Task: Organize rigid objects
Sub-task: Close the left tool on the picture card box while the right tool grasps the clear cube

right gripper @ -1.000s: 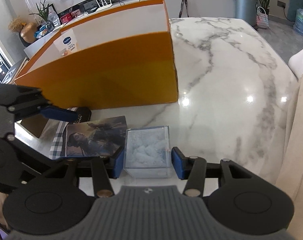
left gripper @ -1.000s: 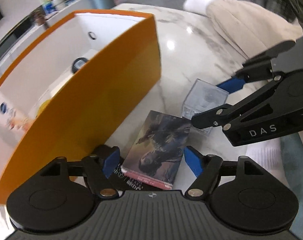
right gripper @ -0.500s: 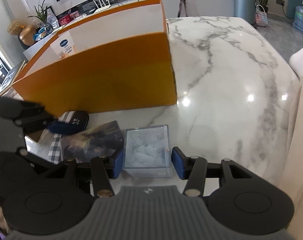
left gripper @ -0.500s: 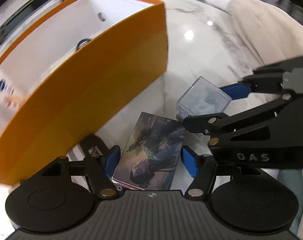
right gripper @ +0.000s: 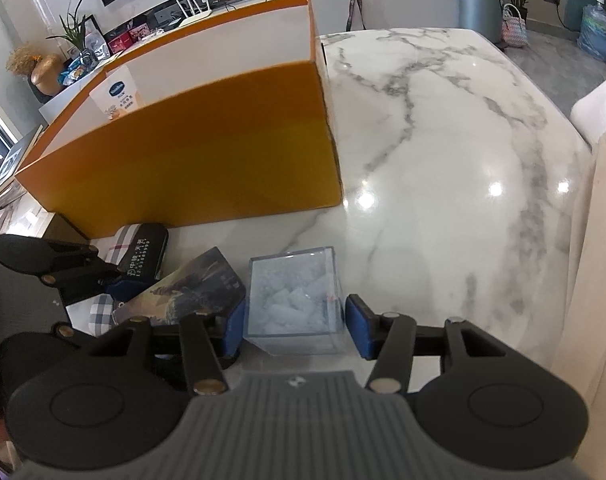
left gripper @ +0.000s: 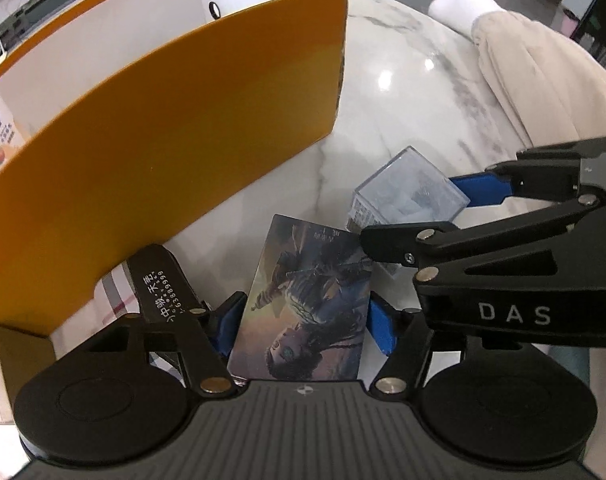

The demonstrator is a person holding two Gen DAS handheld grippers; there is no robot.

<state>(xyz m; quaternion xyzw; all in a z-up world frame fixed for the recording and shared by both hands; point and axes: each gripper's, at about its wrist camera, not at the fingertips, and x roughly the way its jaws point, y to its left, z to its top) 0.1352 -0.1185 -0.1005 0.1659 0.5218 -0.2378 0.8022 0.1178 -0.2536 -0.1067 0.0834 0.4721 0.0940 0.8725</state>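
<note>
My left gripper (left gripper: 305,322) is shut on a flat picture box (left gripper: 303,300) with a painted figure on it and holds it tilted up off the table; the box also shows in the right wrist view (right gripper: 187,288). My right gripper (right gripper: 295,322) straddles a clear plastic box (right gripper: 297,300) of pale pieces on the marble table (right gripper: 443,160); its pads sit close to the walls with a small gap on the right. The clear box also shows in the left wrist view (left gripper: 411,196). A large orange box (right gripper: 191,168) with white inside stands behind both.
A black case with white lettering (right gripper: 143,256) lies on a checked cloth (right gripper: 99,312) by the orange box's near wall. A white carton (right gripper: 119,96) stands inside the orange box. A person's beige trouser leg (left gripper: 543,64) borders the table's right side.
My left gripper has closed on the picture box and raised its near end, uncovering the black case. The right gripper has stayed around the clear box.
</note>
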